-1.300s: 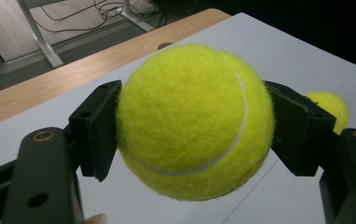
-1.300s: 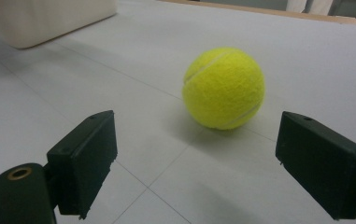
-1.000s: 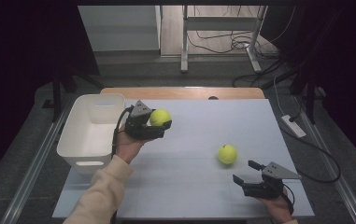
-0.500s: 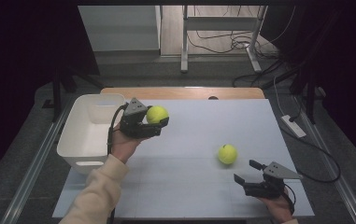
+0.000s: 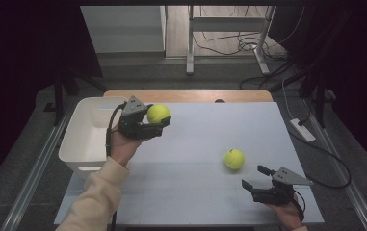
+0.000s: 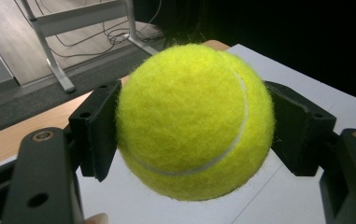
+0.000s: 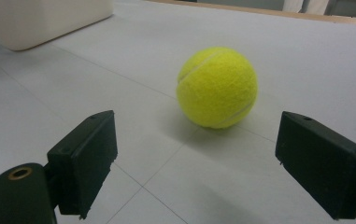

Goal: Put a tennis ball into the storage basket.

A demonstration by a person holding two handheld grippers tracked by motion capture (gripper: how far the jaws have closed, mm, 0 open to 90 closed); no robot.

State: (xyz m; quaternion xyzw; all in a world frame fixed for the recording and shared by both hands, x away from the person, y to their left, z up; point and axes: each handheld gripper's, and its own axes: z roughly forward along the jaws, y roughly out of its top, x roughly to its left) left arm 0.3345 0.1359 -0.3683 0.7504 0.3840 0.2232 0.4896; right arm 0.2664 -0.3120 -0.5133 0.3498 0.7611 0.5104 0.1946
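Left gripper view: fingers (image 6: 96,128) clamped on tennis ball (image 6: 194,121).

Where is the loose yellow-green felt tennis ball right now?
In the high view, the loose yellow-green felt tennis ball lies on the white table, right of centre, just ahead of the open right gripper.

Cream sleeve (image 5: 94,199); black hand-held gripper (image 5: 153,124), grey plate.

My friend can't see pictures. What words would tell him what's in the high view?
A person's left gripper holds a yellow tennis ball in the air beside a white bin. A second tennis ball lies on the pale table, just ahead of the open right gripper.
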